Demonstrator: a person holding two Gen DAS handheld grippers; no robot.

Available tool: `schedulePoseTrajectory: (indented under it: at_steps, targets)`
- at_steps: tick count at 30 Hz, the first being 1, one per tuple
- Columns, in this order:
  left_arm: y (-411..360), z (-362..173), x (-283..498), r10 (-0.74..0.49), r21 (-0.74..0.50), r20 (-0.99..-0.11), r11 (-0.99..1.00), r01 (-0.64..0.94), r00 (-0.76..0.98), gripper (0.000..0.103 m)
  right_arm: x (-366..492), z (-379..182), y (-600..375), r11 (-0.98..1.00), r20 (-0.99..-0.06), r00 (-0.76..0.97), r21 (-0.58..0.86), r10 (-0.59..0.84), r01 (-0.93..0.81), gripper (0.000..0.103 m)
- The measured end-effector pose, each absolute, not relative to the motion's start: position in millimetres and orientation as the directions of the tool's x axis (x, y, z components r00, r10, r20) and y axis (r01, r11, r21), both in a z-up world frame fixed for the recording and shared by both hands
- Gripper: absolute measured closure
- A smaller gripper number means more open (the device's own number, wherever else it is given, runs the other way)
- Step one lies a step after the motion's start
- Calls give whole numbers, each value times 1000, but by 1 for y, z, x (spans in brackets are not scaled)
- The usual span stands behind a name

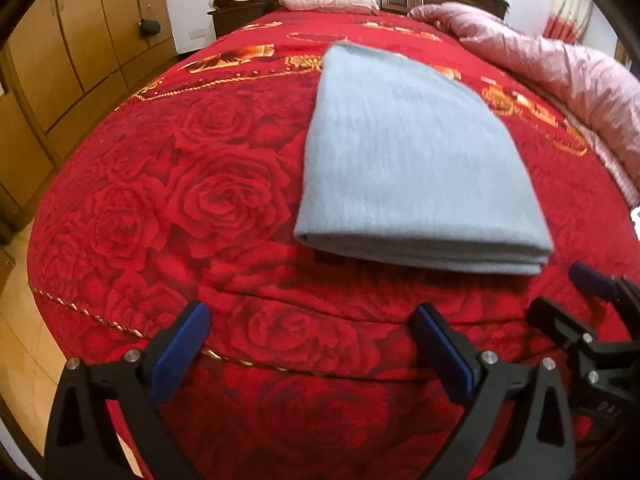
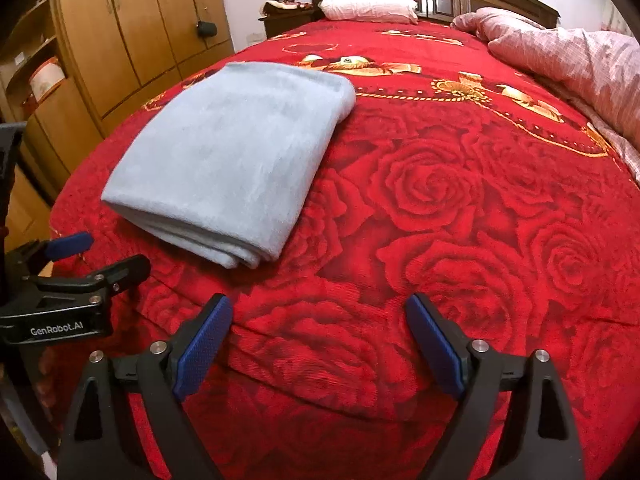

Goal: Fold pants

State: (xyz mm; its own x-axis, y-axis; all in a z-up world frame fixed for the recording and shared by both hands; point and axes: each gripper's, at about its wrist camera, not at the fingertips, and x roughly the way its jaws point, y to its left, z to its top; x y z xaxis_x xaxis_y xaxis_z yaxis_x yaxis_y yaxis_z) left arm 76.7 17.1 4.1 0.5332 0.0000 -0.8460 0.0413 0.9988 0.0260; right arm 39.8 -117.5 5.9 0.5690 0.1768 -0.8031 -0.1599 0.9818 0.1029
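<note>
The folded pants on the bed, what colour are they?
Light grey-blue, plain. The folded pants show best in the right wrist view.

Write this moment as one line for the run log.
pants: folded, flat on bed cover | left hand-held gripper: open, empty | right hand-held gripper: open, empty

The pants [image 1: 416, 160] are light blue-grey, folded into a flat layered rectangle on the bed, lying ahead of both hand-held grippers, untouched.
</note>
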Motion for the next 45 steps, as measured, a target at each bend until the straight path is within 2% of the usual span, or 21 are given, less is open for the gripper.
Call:
schedulePoseTrajectory:
  at_steps: [7, 45]
  targets:
    - [16, 0, 78, -6, 16, -847, 999, 37, 532, 0, 36, 1, -106, 984, -800, 582, 52, 143, -169, 3]
    - [21, -1, 74, -10, 10, -842, 999, 35, 539, 0, 33, 0, -104, 983, -786, 600, 54, 152, -178, 0]
